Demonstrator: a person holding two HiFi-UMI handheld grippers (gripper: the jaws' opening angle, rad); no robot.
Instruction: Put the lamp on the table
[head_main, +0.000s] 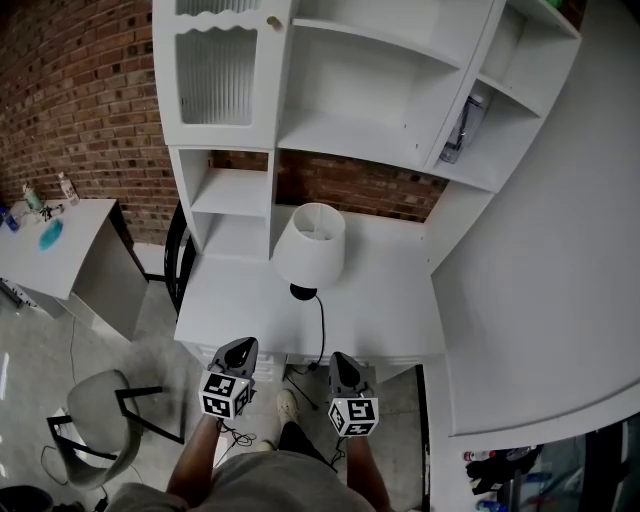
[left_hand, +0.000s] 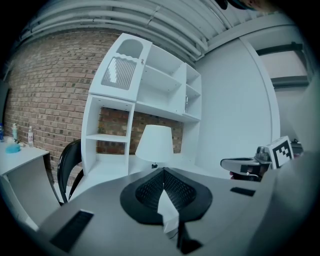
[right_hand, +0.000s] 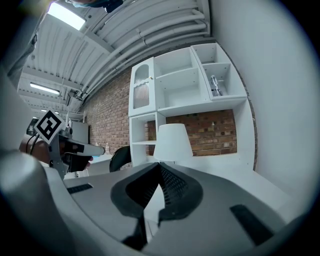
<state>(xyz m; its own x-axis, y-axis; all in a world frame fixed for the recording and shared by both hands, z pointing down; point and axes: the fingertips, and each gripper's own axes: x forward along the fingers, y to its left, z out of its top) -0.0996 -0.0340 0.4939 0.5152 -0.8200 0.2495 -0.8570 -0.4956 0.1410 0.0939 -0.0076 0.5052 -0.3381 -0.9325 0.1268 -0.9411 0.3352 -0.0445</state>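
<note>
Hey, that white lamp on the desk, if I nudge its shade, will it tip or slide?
Probably tips: the lamp carries a wide shade over a much smaller dark base. The shade looks thin, so it may dent under a hard squeeze. Its cord runs off the desk edge and could tug back when lifted.

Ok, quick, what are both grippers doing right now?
Left gripper: closed, holding nothing.
Right gripper: closed, holding nothing.
</note>
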